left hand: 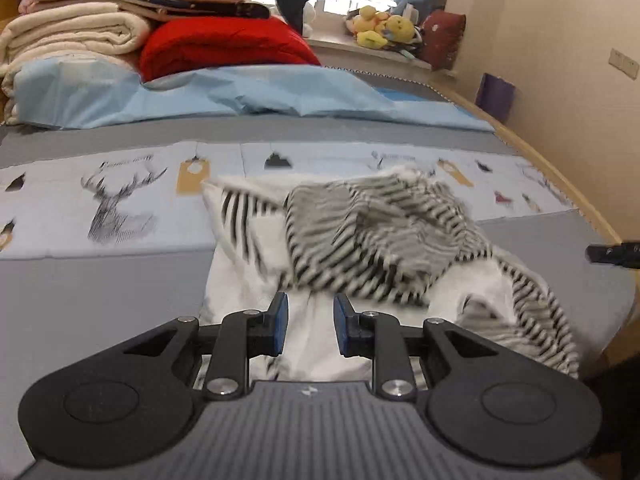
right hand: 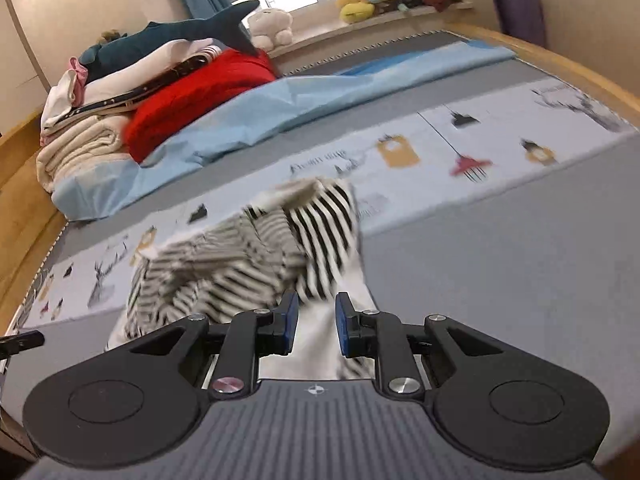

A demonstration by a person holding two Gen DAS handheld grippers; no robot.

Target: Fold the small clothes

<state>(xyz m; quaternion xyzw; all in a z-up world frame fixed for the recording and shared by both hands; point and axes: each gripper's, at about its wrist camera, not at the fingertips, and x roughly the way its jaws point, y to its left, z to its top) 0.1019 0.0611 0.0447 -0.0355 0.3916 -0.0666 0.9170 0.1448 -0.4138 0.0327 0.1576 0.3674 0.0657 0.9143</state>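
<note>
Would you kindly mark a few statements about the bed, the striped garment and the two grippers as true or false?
1. The striped garment lies neatly folded flat. False: it is bunched and rumpled on the bed.
2. White cloth runs between the pads of the left gripper. True.
3. A red quilt sits beside the rolled cream blanket. True.
4. The right gripper points at a bare wooden floor. False: it points at the garment on the bed.
5. A toy shark lies on top of the pile of bedding. True.
</note>
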